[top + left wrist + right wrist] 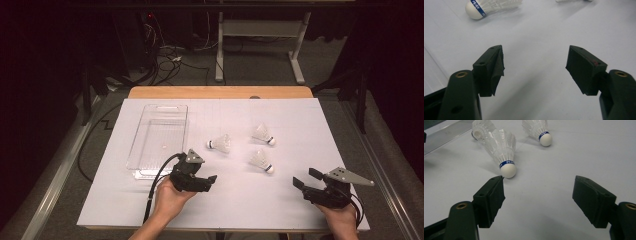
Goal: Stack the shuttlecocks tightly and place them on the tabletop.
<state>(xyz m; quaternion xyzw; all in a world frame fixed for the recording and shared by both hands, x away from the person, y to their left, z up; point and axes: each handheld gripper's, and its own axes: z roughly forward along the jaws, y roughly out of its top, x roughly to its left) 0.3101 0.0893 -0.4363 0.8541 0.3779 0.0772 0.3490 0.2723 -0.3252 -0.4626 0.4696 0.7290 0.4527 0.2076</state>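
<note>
Three white shuttlecocks with blue-banded corks lie on the white table sheet (pixel 240 200): a left one (pixel 220 144), a far one (pixel 263 134) and a near one (pixel 261 161). My left gripper (pixel 204 173) rests low beside the tray's near end, open and empty, with the left shuttlecock (pixel 489 6) ahead of its jaws (pixel 535 67). My right gripper (pixel 306 178) sits at the front right, open and empty. The near shuttlecock (pixel 502 150) lies just beyond its left fingertip (pixel 495 188), and the far one (pixel 537 131) is behind it.
A clear plastic tray (pixel 159 140) lies empty on the left part of the sheet, and its edge (pixel 446 135) appears in the right gripper view. The wooden table edge (pixel 220 92) runs along the back. Cables and a desk frame are on the floor beyond.
</note>
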